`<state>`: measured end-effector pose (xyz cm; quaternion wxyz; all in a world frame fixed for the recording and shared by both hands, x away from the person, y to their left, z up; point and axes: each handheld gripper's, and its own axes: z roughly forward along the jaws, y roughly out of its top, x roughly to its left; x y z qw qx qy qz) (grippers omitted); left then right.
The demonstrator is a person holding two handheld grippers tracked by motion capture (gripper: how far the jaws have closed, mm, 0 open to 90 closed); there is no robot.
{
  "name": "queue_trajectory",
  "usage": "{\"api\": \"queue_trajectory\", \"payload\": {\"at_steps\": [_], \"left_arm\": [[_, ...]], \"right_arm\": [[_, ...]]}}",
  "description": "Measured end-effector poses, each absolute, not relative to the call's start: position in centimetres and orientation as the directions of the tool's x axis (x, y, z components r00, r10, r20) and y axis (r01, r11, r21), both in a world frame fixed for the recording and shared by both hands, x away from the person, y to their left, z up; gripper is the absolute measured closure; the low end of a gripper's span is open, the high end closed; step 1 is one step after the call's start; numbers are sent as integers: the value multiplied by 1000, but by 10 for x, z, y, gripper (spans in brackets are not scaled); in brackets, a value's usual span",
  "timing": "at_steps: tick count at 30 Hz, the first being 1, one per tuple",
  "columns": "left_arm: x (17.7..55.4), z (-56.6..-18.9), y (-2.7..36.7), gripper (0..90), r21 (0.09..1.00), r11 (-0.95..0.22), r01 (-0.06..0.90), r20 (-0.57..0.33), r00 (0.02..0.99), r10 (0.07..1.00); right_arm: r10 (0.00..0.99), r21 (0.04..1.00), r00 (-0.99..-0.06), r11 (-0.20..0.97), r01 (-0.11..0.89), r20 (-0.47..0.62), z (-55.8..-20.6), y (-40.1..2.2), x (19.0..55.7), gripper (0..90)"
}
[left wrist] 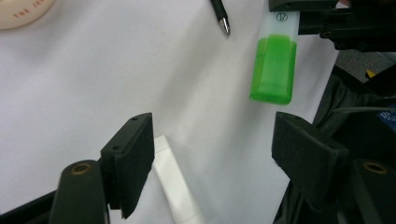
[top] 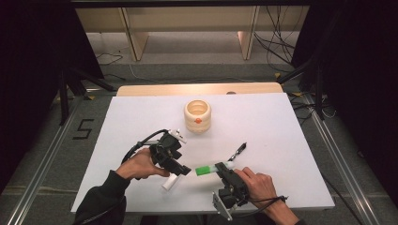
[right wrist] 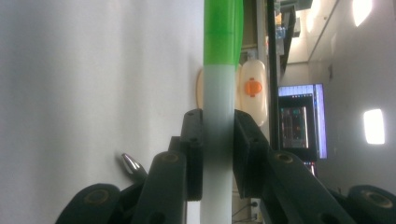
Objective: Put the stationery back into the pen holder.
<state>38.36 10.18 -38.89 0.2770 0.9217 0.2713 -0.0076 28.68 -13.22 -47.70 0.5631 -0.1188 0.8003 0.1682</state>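
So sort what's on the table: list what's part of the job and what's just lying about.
In the job:
- green marker, clamped in the right gripper
- white cap, lying on the table beside the left gripper, whose jaws stand open with nothing between them

Lying about:
- pen
- cream pot

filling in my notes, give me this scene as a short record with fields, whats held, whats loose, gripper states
surface: white table top
right gripper: shut on the green-tipped marker, held off the table, green end toward the left gripper
left gripper: jaws wide apart, nothing between them
white cap: lying on the table under the left gripper
pen: lying loose, beyond the marker
cream holder: upright, mid table, orange button on its front
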Motion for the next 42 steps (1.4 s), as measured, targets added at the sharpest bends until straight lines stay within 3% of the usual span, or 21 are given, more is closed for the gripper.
{"api": "queue_trajectory", "payload": {"at_steps": [5, 13, 22, 29, 36, 42], "left_arm": [[383, -400, 103, 231, 495, -691, 526, -135, 833, 537], [382, -403, 112, 197, 551, -619, 560, -97, 779, 619], [373, -414, 121, 162, 608, -554, 568, -46, 722, 690], [361, -419, 133, 156, 696, -465, 547, -51, 684, 728], [350, -424, 131, 152, 718, -446, 534, -49, 677, 734], [346, -427, 131, 152, 719, -457, 524, -25, 676, 736]], "right_arm": [[25, 153, -340, 922, -356, -940, -476, -137, 292, 767], [118, 241, -382, 926, -292, -917, -468, -149, 304, 767], [313, 449, -473, 870, -206, -823, -454, -160, 317, 767], [488, 635, -549, 766, -103, -678, -439, -173, 330, 766], [663, 838, -622, 545, 21, -416, -421, -181, 347, 767], [734, 911, -646, 387, 141, -212, -417, -182, 366, 767]]}}
